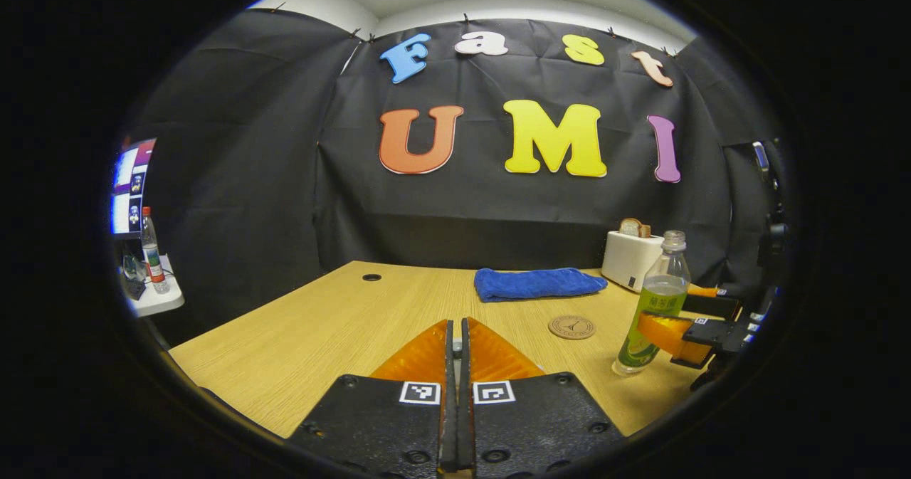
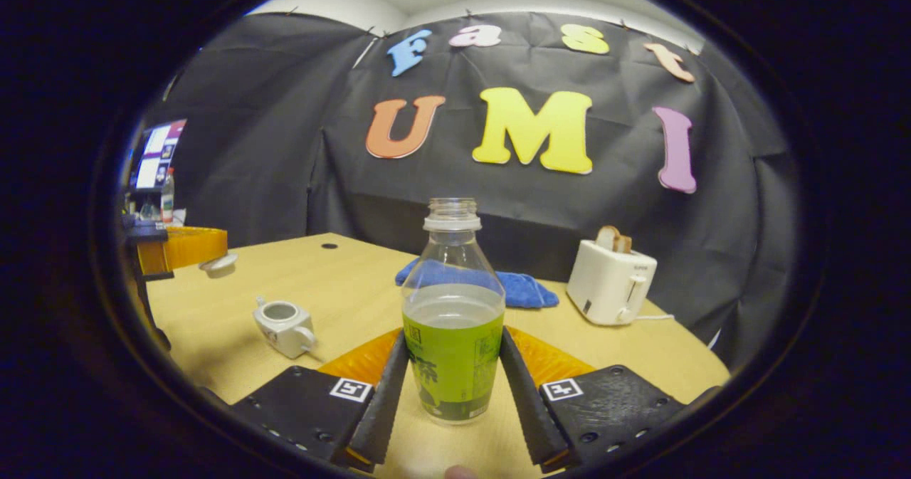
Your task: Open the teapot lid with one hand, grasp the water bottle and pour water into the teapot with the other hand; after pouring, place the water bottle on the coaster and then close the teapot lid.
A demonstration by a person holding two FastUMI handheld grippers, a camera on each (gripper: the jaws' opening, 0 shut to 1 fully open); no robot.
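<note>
The water bottle (image 2: 453, 337), clear with a green label and no cap, stands upright on the wooden table (image 2: 341, 272), part full. My right gripper (image 2: 453, 338) is shut on it, one finger pressed to each side of the label; the left gripper view shows this gripper (image 1: 676, 337) at the bottle (image 1: 655, 308) too. The white teapot (image 2: 283, 329) sits open on the table to the left. My left gripper (image 1: 455, 326) is shut, and in the right gripper view it (image 2: 186, 248) holds the white lid (image 2: 218, 264) up above the table's left edge. A round brown coaster (image 1: 571, 327) lies beside the bottle.
A folded blue towel (image 1: 537, 283) lies at the back of the table, with a white toaster (image 1: 630, 258) holding toast to its right. Off the table's left side stands a small white stand (image 1: 153, 297) with another bottle (image 1: 151, 258) and a screen behind.
</note>
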